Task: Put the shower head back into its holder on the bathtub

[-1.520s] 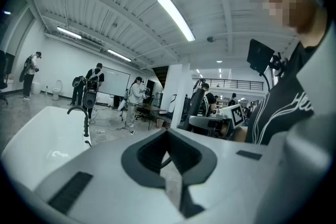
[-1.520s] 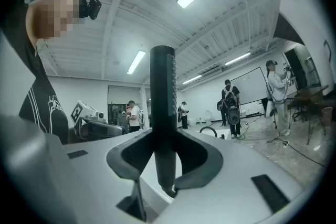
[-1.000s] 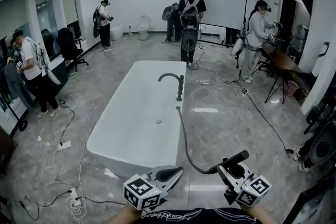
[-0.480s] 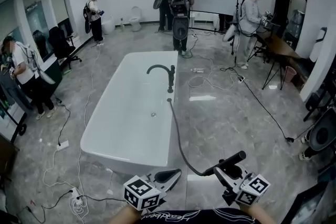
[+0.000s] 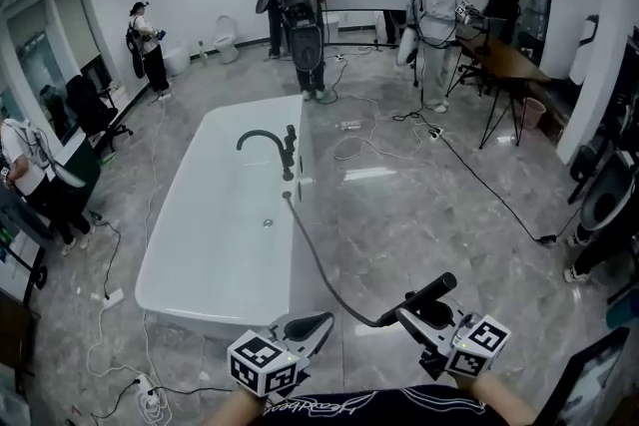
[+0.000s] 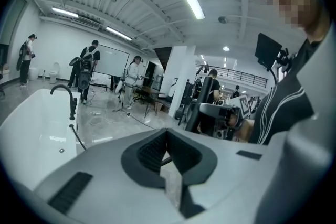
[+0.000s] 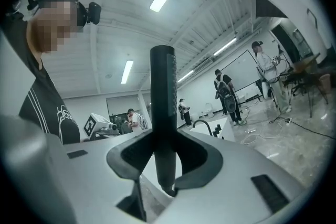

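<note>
A white bathtub (image 5: 170, 264) stands on the marble floor, with a black curved faucet (image 5: 262, 143) and its upright fitting on the right rim. A black hose (image 5: 319, 264) runs from that rim down across the floor to the black shower head (image 5: 424, 295). My right gripper (image 5: 411, 314) is shut on the shower head's handle (image 7: 163, 107), which stands upright between the jaws. My left gripper (image 5: 321, 322) is shut with nothing in it, low beside the tub's near corner. The tub (image 6: 26, 128) and faucet (image 6: 65, 97) lie ahead-left of the left gripper (image 6: 167, 136).
Several people with gear stand around the room: two by the whiteboard (image 5: 300, 10), one at the far left wall (image 5: 145, 40), one at the left edge (image 5: 30, 165). Cables (image 5: 110, 314) trail over the floor left of the tub. A table (image 5: 499, 60) stands at the right.
The view has advanced and swung right: the tub has slid left and nearer in the picture. Both grippers travelled with it, the right still shut on the shower head.
</note>
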{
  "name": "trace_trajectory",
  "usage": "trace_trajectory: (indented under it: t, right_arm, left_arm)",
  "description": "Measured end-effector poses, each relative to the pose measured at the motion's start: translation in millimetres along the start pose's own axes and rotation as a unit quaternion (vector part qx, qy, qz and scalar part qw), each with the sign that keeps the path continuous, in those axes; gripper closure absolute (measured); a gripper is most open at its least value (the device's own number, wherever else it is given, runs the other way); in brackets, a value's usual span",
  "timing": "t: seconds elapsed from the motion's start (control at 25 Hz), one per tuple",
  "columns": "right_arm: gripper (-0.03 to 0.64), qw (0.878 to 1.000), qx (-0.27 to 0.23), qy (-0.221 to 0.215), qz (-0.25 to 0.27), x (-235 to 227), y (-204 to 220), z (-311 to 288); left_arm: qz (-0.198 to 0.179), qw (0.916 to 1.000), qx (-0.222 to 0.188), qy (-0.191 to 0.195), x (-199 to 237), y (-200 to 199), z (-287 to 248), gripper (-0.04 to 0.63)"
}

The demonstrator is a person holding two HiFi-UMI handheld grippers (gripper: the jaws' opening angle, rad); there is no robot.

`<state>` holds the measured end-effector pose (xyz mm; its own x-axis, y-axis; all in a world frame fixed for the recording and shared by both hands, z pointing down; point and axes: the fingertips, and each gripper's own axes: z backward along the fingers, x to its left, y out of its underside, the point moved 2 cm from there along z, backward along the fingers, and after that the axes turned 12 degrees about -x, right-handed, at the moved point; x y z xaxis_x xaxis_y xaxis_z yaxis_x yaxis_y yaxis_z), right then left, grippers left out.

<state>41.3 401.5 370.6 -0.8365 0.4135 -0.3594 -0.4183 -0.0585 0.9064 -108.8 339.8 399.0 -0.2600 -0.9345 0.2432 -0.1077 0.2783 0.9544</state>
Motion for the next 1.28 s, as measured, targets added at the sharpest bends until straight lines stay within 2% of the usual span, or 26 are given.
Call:
trace_trajectory:
  t: [0.36, 0.64, 0.96, 1.28]
  right_arm:
    - [0.482, 1.000, -0.020, -0.017, 0.006, -40, -38, -6]
    - [0.482, 0.999, -0.026, -0.026, 0.001, -61, -44, -34]
    - [0.482, 0.999, -0.032, -0.008, -0.035, -114, -44, -92]
    - [0.482, 0.996, -0.040, -0.006, -0.076, -182, -52, -194]
  left_arm:
    - [-0.032, 0.9994, -0.010, 0.001, -7, -8, -33, 0.592]
    - [-0.018, 0.9997, -0.018, -0.004, 22, -3, -48, 0.592]
    - [0.007, 1.0000, -0.005, 0.005, 100, 0, -94, 0.592]
    - [0.019, 0.9997, 0.013, 0.000, 206, -22, -141, 0.591]
